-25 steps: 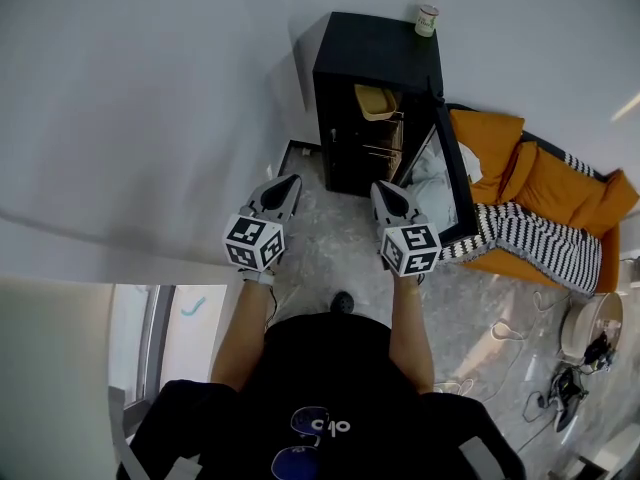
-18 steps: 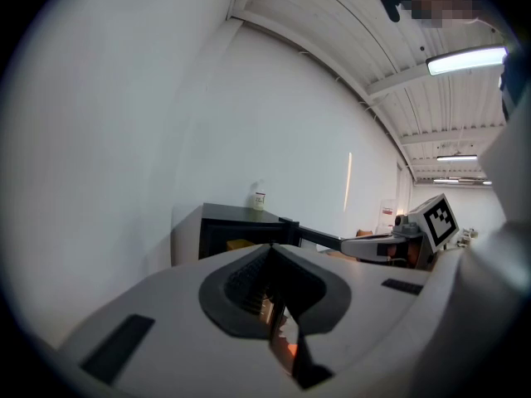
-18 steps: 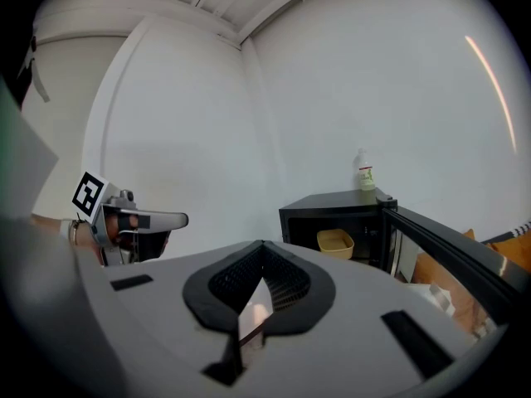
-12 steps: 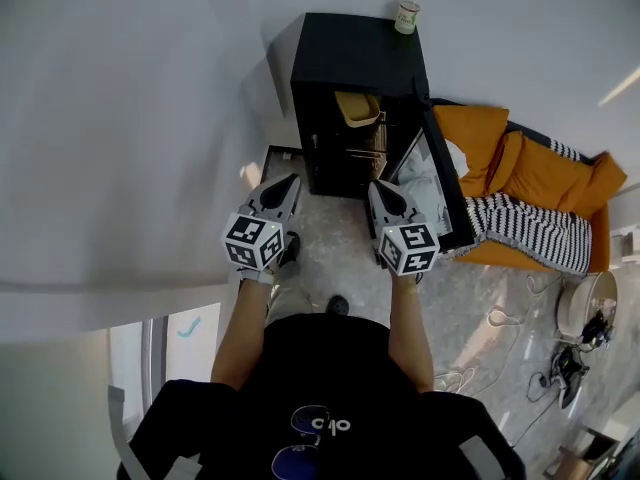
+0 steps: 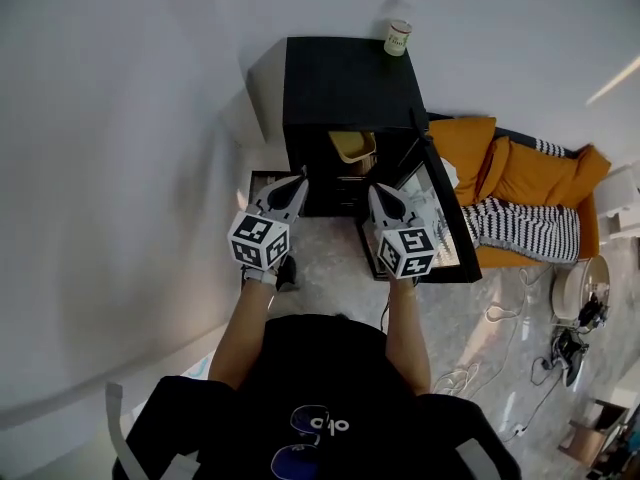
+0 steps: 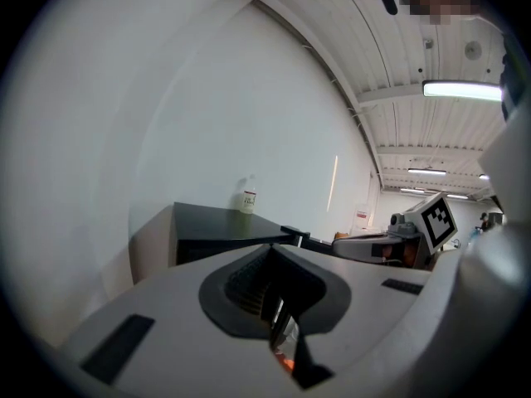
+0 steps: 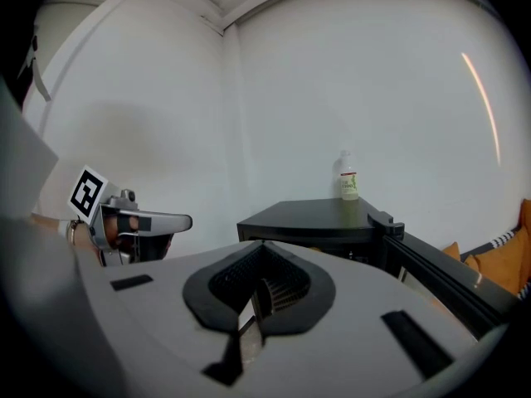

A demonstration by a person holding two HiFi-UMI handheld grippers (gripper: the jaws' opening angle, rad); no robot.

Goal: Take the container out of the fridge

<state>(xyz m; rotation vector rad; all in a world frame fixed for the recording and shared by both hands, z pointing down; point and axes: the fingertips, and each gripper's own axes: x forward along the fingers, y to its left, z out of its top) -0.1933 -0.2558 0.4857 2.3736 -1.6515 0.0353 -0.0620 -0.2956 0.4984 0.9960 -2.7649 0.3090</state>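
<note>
Yellow container [image 5: 352, 146] sits on the upper shelf of the open fridge [image 5: 350, 78], with left gripper [image 5: 297, 182] and right gripper [image 5: 377, 190] closed and empty before it; this appears to be the approach stage, and the next move likely requires opening one gripper to grasp the rim.

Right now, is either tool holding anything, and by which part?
Nothing is held. The left tool and right tool are both shut and empty; the yellow open-topped container sits inside the open black fridge.
</note>
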